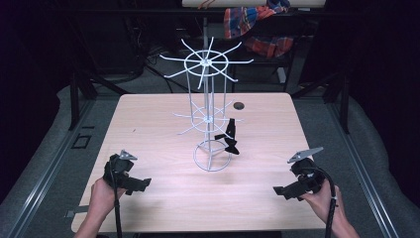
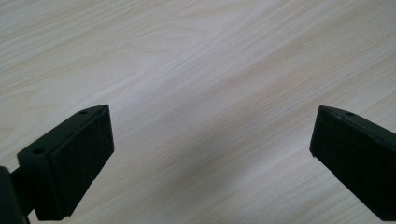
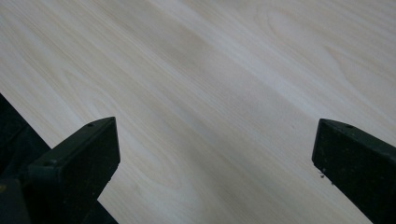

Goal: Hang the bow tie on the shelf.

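A white wire display rack (image 1: 208, 111) with two tiers of radiating hooks stands in the middle of the light wood table (image 1: 148, 124). A black bow-shaped object (image 1: 230, 138) hangs from a lower hook on the rack's right side. My left gripper (image 1: 143, 184) rests low at the table's front left, held by a hand, and its jaws stand wide apart over bare wood in the left gripper view (image 2: 210, 135). At the front right, my right gripper (image 1: 280, 191) is also open with nothing between its jaws (image 3: 215, 144).
A small dark round hole (image 1: 239, 105) marks the table's far side. Behind the table a colourful plaid cloth (image 1: 257, 27) hangs on a frame. The table's front edge (image 3: 28, 126) lies close to the right gripper.
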A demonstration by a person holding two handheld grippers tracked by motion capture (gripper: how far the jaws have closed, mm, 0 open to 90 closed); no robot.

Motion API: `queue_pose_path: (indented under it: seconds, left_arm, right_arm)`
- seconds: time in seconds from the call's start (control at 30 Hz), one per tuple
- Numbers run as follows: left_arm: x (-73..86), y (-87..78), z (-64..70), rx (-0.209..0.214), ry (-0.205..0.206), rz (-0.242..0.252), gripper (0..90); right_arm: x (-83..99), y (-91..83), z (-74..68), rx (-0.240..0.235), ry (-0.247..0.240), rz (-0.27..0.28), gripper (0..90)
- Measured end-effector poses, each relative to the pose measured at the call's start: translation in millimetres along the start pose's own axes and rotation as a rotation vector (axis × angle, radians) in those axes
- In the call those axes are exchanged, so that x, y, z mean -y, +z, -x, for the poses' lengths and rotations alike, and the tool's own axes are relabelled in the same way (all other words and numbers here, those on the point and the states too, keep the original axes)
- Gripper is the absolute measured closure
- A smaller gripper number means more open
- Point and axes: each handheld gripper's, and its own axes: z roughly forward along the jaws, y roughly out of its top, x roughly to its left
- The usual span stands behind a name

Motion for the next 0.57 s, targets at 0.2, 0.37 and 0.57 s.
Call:
queue_pose_path:
  seconds: [0.2, 0.37, 0.57]
  left_arm:
    - [0.4, -1.6, 2.1, 0.002, 0.005, -0.002, 0.0]
    - [0.8, -3.0, 4.0, 0.006, 0.011, -0.002, 0.0]
    - [0.1, -2.1, 3.6, 0.008, 0.010, -0.003, 0.0]
  right_arm:
    - [16.5, 10.0, 6.4, 0.018, 0.020, -0.053, 0.6]
    - [17.1, 14.2, 11.8, 0.027, 0.028, -0.069, 0.5]
    - [15.7, 16.9, 12.6, 0.014, 0.023, -0.075, 0.6]
